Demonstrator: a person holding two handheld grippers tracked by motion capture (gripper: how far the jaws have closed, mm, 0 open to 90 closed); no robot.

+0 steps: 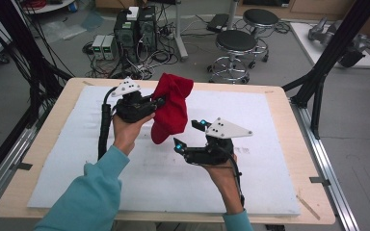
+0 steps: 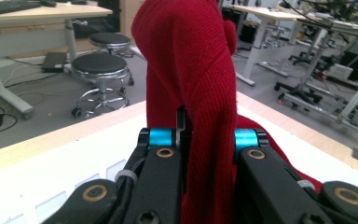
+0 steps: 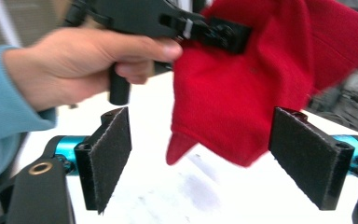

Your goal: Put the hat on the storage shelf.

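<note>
Right now the red knit cloth point(image 1: 172, 109) hangs in the air over the far middle of the white mat point(image 1: 279, 115), a bit to the left. It looks like a soft wool hat or a sleeve, but I cannot tell which. The left gripper point(image 1: 160, 101) is pinching it tight near the top, and its black jaws are closed on the wool, as the left gripper view point(image 2: 200, 140) shows well. The bottom of the cloth dangles free and is not touching the mat. The right gripper point(image 1: 187, 134) sits just below and to the right of the cloth, near the middle of the mat. Its jaws are wide apart with nothing between them, and the two dark fuzzy pads point(image 3: 107, 149) point up at the low edge of the cloth point(image 3: 242, 88). I think the step here is lifting the cloth up so the other hand can take hold of it. Next, the right gripper would need to move up to the hanging edge and close on it gently, without tugging it out of the left one. The mat lies on a light wooden tabletop point(image 1: 58, 103). Behind the table stand two black stools point(image 1: 236, 45) and some computer boxes point(image 1: 135, 29) on the floor. I can see no words or labels to read.
</note>
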